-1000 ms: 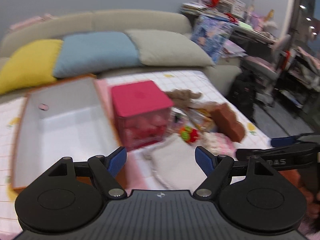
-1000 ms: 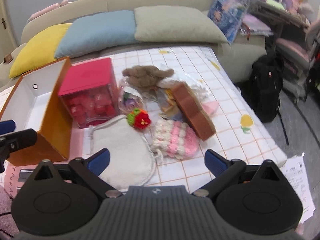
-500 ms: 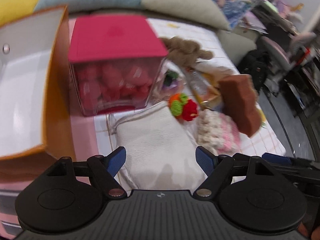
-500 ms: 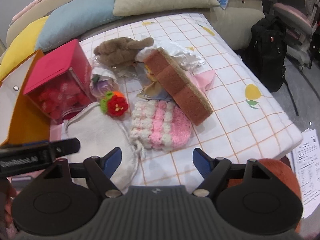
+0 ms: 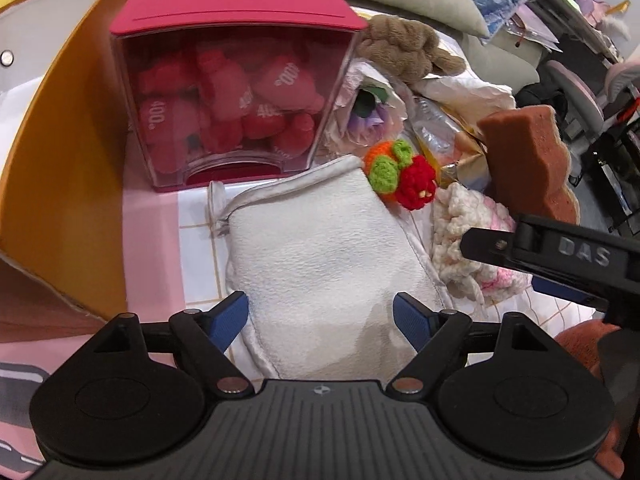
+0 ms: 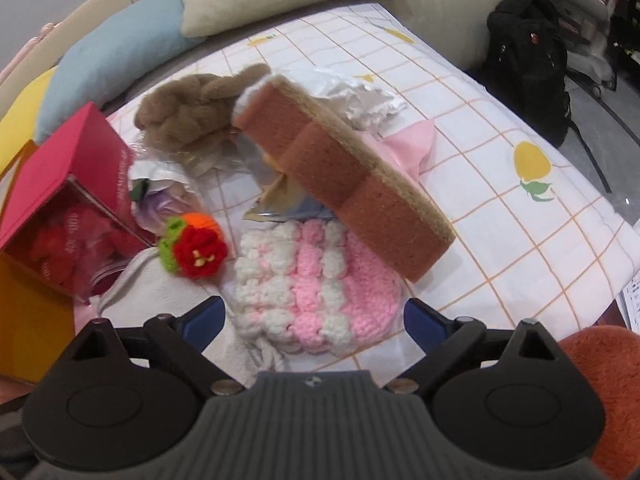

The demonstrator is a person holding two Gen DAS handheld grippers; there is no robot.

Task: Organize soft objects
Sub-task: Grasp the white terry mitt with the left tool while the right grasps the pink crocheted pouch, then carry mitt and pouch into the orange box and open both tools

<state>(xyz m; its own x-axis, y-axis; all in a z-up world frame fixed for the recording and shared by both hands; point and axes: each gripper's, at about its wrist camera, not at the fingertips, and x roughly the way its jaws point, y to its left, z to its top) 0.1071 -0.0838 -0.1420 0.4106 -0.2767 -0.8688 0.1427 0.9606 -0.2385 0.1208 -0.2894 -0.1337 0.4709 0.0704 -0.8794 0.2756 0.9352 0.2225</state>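
A white cloth pouch (image 5: 320,256) lies on the checked sheet, and my open left gripper (image 5: 320,316) straddles its near end. A pink-and-white crochet pouch (image 6: 308,288) lies between the open jaws of my right gripper (image 6: 314,320), which also shows in the left wrist view (image 5: 520,256). A red and orange crochet fruit (image 6: 196,250) sits between the two pouches and shows in the left wrist view (image 5: 404,176). A brown sponge slab (image 6: 348,172) leans over the crochet pouch. A brown plush (image 6: 192,112) lies behind.
A pink-lidded clear box (image 5: 236,92) of red soft toys stands beside an open orange box (image 5: 60,184) on the left. Crumpled wrappers (image 6: 356,96) lie behind the sponge. Cushions (image 6: 120,48) line the back. A black backpack (image 6: 528,52) sits off the sheet's right edge.
Both grippers have moved forward and down towards the pile. The left now straddles the white pouch and the right straddles the pink crochet pouch. Both stay open.
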